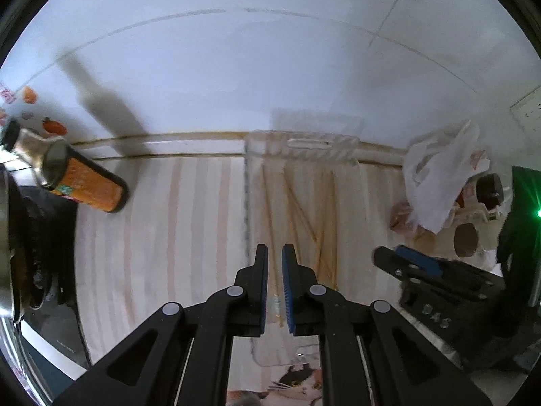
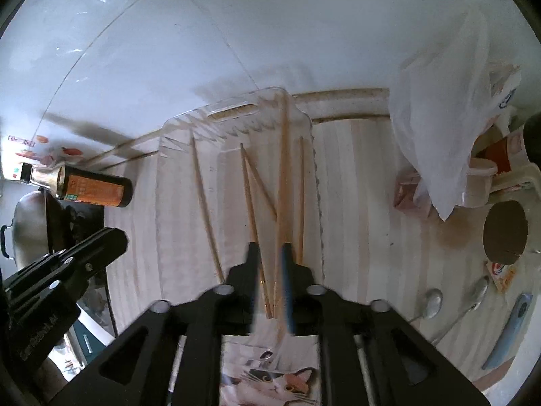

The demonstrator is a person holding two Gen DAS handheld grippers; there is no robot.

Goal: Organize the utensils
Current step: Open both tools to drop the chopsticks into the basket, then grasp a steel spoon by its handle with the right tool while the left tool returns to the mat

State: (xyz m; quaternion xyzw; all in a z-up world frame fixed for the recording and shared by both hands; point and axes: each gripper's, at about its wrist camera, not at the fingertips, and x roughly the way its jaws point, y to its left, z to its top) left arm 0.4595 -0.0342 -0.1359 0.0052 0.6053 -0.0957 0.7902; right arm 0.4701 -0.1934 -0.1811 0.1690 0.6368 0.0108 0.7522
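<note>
Right now the right gripper (image 2: 269,253) has its black jaws with blue ribbed pads clenched on 1 slim wooden chopstick (image 2: 283,169) slanting up over the clear plastic tray (image 2: 175,169), where more thin chopsticks (image 2: 206,203) lie scattered on its see-through floor. Left of the tray, the left gripper (image 1: 274,253) hovers narrowly parted, holding nothing. Right of the tray, 2 shiny metal spoons (image 2: 432,302) rest on the striped pale countertop (image 2: 355,203).
</note>
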